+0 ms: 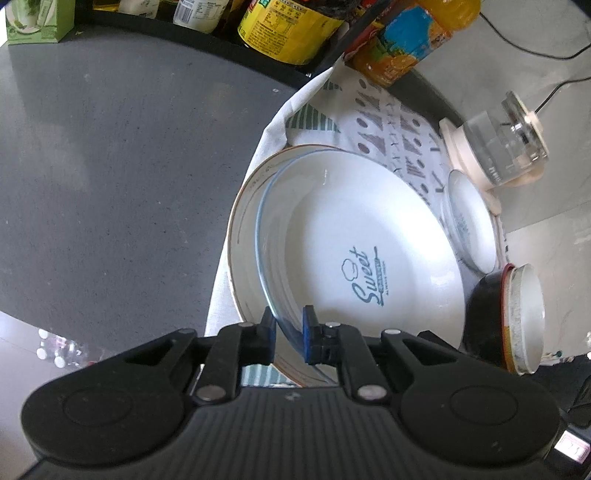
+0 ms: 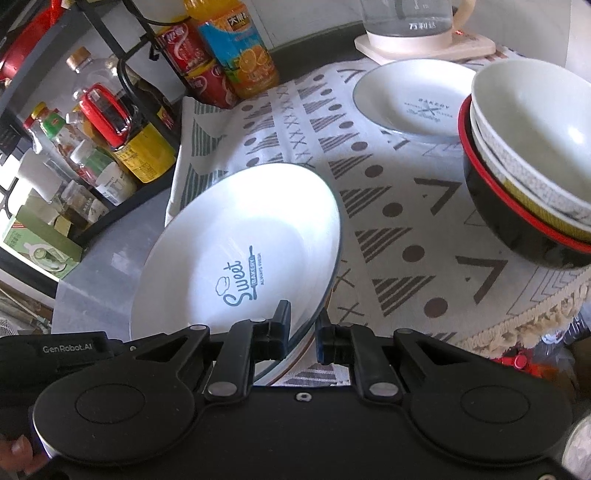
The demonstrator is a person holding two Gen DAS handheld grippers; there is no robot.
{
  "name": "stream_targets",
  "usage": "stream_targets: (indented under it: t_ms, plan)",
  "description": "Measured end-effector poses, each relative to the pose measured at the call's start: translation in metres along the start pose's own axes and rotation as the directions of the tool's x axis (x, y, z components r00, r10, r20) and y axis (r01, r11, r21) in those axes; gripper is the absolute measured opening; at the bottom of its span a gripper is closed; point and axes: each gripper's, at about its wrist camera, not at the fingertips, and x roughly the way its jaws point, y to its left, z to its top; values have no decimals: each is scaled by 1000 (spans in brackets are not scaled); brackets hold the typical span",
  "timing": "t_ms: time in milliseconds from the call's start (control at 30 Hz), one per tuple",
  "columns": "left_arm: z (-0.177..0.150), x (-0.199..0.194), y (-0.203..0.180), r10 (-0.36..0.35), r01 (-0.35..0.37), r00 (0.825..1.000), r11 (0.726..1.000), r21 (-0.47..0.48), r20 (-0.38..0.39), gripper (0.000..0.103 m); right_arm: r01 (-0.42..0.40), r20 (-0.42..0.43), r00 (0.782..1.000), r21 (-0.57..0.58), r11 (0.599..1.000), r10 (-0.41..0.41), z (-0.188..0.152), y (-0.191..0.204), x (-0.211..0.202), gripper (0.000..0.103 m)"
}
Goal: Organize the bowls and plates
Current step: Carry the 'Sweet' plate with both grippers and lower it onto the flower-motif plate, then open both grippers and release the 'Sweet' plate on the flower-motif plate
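A white "Sweet Bakery" plate (image 1: 369,236) with a blue rim lies tilted over a larger plate with a brown rim (image 1: 243,206) on the patterned cloth. My left gripper (image 1: 290,332) is shut on the Sweet plate's near rim. My right gripper (image 2: 301,332) is shut on the same plate (image 2: 240,251) at another point of its rim. A smaller white "Bakery" plate (image 2: 413,99) lies further back on the cloth. A stack of bowls (image 2: 528,162), white ones nested in a black and red one, stands at the right; it also shows in the left wrist view (image 1: 506,317).
A black rack with sauce bottles (image 2: 110,122), cans and an orange juice bottle (image 2: 236,48) stands at the left back. A glass kettle on a cream base (image 2: 413,33) stands at the far edge. Dark countertop (image 1: 110,166) lies beside the cloth (image 2: 388,221).
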Motion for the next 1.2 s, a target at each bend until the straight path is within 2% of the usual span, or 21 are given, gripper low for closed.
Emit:
stream_targets:
  t_ms: [267,433,600,767,1100,1200]
  plan:
    - [14,-12,5,41,-42,999,999,4,28,11,27,-5,1000,4,1000,-27,4,2,3,11]
    - [24,-20,11,85,-85,994,996,2,74,13,34,-4,999,8,999,-34,4,1,3,11]
    - [31,-18,17,97,-97,992,995,-12,81,20,52,-27,998,24,998,-52,6,-1,7,11]
    - [33,-13,20,92,-91,993,996,-21,69,26,47,-42,998,35,998,-45,4,-3,11,12]
    - [31,-3,27,73,-71,995,997,-25,74,25,42,-74,996,46,998,-39,5,-3,21,14]
    - [31,-3,27,76,-74,993,997,-25,85,22,37,-84,996,48,998,-33,6,-3,22,15]
